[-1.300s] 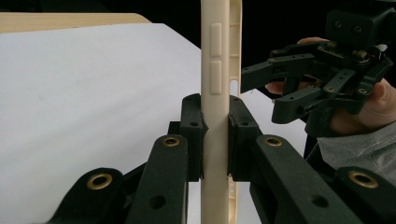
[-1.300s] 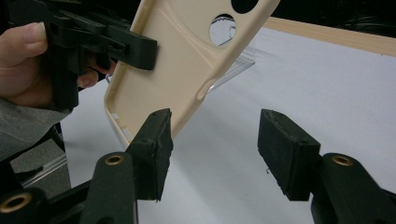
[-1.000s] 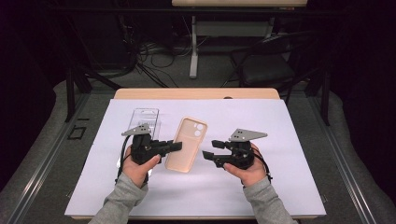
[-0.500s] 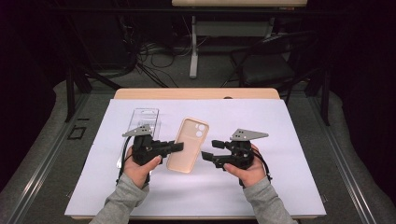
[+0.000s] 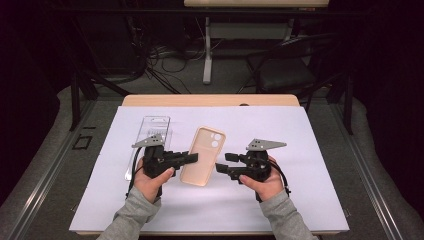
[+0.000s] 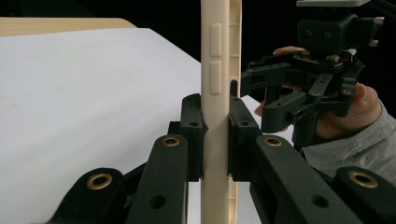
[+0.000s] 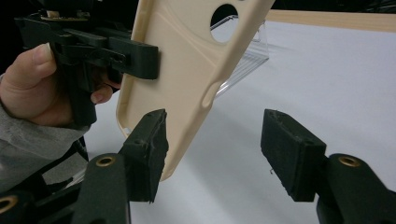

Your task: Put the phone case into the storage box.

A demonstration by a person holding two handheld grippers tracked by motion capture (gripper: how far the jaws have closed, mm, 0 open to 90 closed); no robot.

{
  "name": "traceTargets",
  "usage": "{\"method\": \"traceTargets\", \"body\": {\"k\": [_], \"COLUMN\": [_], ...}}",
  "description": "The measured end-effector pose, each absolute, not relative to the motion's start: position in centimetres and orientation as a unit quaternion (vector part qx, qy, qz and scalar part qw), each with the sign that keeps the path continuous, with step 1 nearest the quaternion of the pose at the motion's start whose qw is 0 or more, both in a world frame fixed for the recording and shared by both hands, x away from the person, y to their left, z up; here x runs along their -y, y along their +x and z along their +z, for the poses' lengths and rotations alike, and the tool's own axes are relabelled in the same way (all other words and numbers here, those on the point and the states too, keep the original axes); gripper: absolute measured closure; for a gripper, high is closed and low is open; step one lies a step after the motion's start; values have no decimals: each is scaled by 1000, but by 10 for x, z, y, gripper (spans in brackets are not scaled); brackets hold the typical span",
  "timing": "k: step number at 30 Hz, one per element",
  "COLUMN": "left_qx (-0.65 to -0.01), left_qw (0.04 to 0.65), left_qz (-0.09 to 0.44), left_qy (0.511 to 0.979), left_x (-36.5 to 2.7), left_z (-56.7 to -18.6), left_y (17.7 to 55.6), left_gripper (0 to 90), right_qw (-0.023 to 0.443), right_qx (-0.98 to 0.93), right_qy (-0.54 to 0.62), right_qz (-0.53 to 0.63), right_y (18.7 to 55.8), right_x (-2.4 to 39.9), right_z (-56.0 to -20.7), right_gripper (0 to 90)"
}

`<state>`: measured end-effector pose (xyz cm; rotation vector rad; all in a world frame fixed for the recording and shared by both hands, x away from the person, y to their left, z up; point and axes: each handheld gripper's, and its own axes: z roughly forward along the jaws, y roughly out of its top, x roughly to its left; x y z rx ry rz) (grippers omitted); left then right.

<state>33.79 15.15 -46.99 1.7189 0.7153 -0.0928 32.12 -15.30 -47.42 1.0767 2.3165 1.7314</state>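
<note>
A beige phone case (image 5: 202, 155) with a camera cut-out is held a little above the white sheet, tilted. My left gripper (image 5: 191, 158) is shut on its left long edge; in the left gripper view both pads clamp the case's side wall (image 6: 215, 70) below the button bumps. My right gripper (image 5: 221, 163) is open at the case's right side. In the right gripper view the case's lower corner (image 7: 187, 60) reaches in between the jaws, close to the left pad (image 7: 149, 144), while the right pad (image 7: 289, 156) stands well apart. Those jaws have just been closing.
A clear plastic package (image 5: 150, 135) lies flat behind the left hand, also seen as the clear plastic package (image 7: 243, 51) behind the case. A white sheet (image 5: 310, 150) covers the wooden table (image 5: 210, 100). Beyond the table stand dark chairs and cables.
</note>
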Motion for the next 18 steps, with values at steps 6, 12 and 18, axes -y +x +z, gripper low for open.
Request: {"method": "traceTargets", "body": {"k": [6,12,18], "left_qx": [-305,-302,-297], "left_qw": [600,601,603], "left_qz": [-46,-49,-50], "left_qy": [738,738,738], "left_x": [-150,-147,-144], "left_z": [-472,-473,-474], "left_y": [337,336,335], "left_gripper": [806,806,806], "right_qw": [8,-18,-39], "right_qx": [-744,-733,-730], "right_qy": [357,364,367], "right_qz": [565,574,575], "right_y": [322,323,323], "right_x": [153,153,150], "right_z": [-477,-481,-484], "right_gripper": [467,525,570]}}
